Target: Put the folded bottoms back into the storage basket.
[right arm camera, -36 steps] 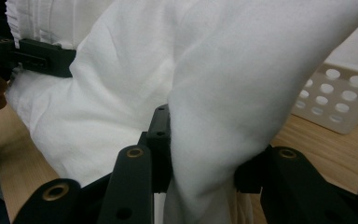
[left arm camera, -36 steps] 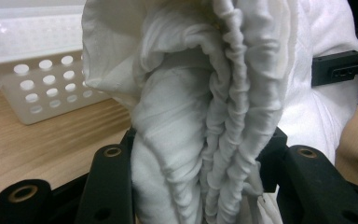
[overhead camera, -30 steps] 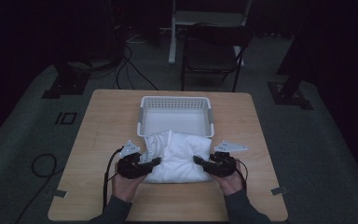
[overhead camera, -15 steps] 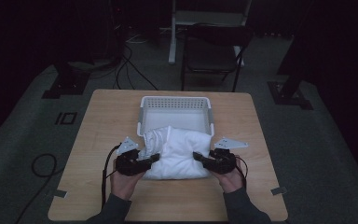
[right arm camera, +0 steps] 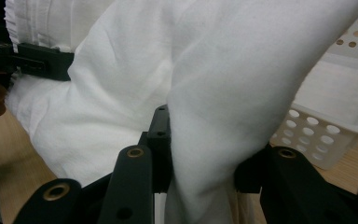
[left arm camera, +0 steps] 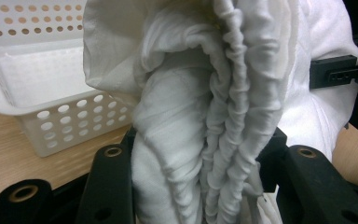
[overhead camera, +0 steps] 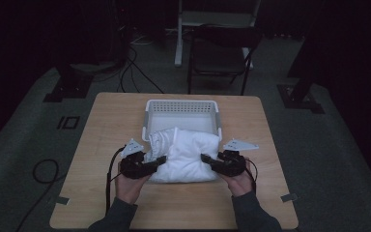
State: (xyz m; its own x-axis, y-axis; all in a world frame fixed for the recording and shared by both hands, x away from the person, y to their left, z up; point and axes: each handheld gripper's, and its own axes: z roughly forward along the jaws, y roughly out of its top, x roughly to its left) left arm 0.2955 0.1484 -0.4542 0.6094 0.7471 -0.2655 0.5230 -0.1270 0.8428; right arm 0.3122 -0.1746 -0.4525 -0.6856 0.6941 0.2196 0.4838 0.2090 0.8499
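A bundled white cloth (overhead camera: 186, 154) hangs between my two grippers just in front of a white perforated basket (overhead camera: 182, 107) on the wooden table (overhead camera: 106, 121). My left gripper (overhead camera: 158, 160) is shut on the cloth's gathered left edge (left arm camera: 200, 140). My right gripper (overhead camera: 206, 158) is shut on a thick fold at the right side (right arm camera: 205, 154). The cloth's top leans against the basket's near wall. In the left gripper view the basket (left arm camera: 37, 93) looks empty inside.
A dark folding chair (overhead camera: 222, 53) and a white stand (overhead camera: 183, 29) are beyond the table's far edge. Cables (overhead camera: 43, 169) lie on the floor to the left. Bare tabletop stretches left and right of the basket.
Both grippers have carried the cloth forward toward the basket, and its top now rests against the basket's near rim. The grips are unchanged.
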